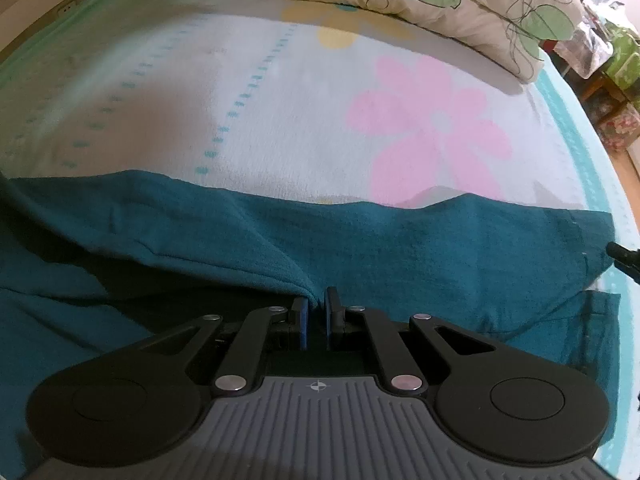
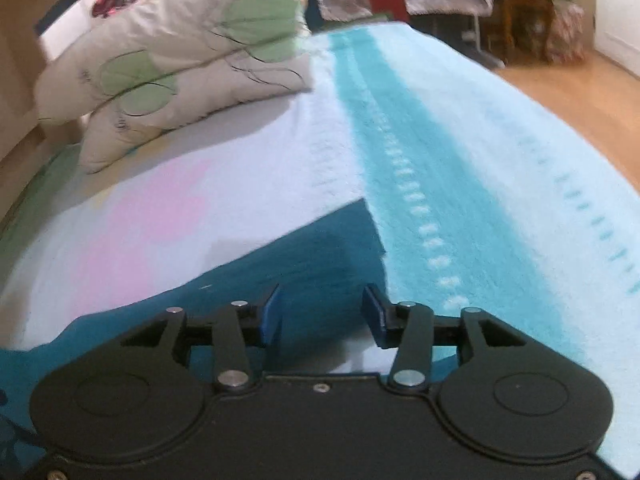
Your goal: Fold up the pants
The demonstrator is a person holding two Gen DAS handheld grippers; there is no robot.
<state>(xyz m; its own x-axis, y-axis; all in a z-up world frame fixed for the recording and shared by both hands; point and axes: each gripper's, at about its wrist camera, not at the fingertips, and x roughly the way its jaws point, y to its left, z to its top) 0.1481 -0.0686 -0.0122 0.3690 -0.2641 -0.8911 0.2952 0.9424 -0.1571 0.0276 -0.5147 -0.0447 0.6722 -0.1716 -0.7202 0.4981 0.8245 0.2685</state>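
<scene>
The teal pants lie across the bed, folded over with an upper layer lifted. My left gripper is shut on a fold of the pants and holds that layer a little above the lower layer. In the right wrist view the pants' end lies on the bedspread. My right gripper is open just above that end, its blue pads apart with nothing between them. A black tip of the right gripper shows at the left wrist view's right edge.
A white bedspread with a pink flower and teal stripe covers the bed. A leaf-print pillow lies at the head, also in the right wrist view. Wooden floor and furniture lie beyond the bed's right edge.
</scene>
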